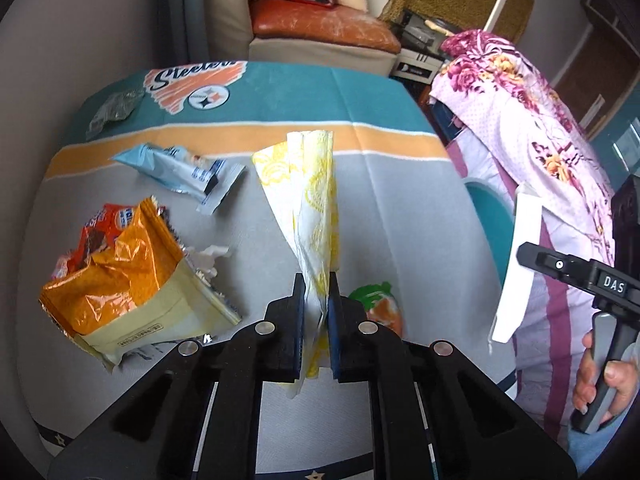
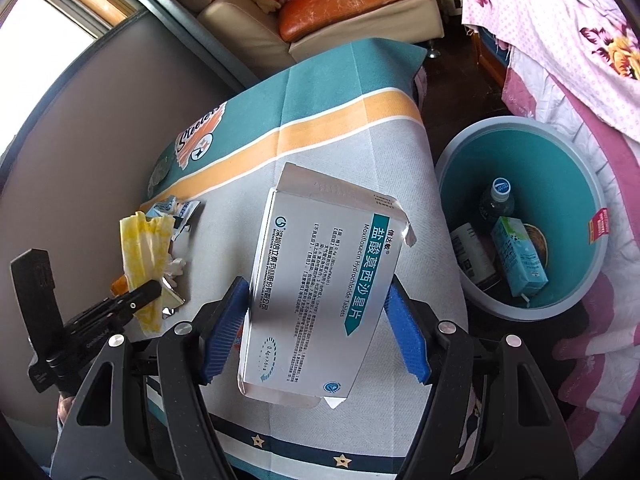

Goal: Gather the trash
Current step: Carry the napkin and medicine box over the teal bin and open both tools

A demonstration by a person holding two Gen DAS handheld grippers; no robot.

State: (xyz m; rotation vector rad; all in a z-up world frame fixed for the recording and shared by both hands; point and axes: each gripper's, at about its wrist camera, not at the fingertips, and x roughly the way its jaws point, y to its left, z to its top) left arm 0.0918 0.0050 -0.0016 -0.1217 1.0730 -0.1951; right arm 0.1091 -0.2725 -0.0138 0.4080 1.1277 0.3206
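While both tools are loaded, the basin (image 2: 576,152) that takes the trash sits on the floor off the worktop's (image 2: 360,152) right edge, so the right tool (image 2: 320,320) is the nearer one. Its jaws pinch a medicine box (image 2: 320,280) by its long sides, the box's long axis running forward along the fingers, held above the worktop; the basin lies ahead and to the right of it, already holding a bottle (image 2: 496,200) and a carton (image 2: 520,260). The left tool (image 1: 316,312) is pressed together on a yellow-patterned napkin (image 1: 312,200) that stands up from the jaws. An orange snack bag (image 1: 120,280) and a blue wrapper (image 1: 180,172) lie on the worktop to its left. Floral bedding (image 2: 580,40) crowds the basin's far side, so the judgement is that the clear approach is straight over the worktop's edge.
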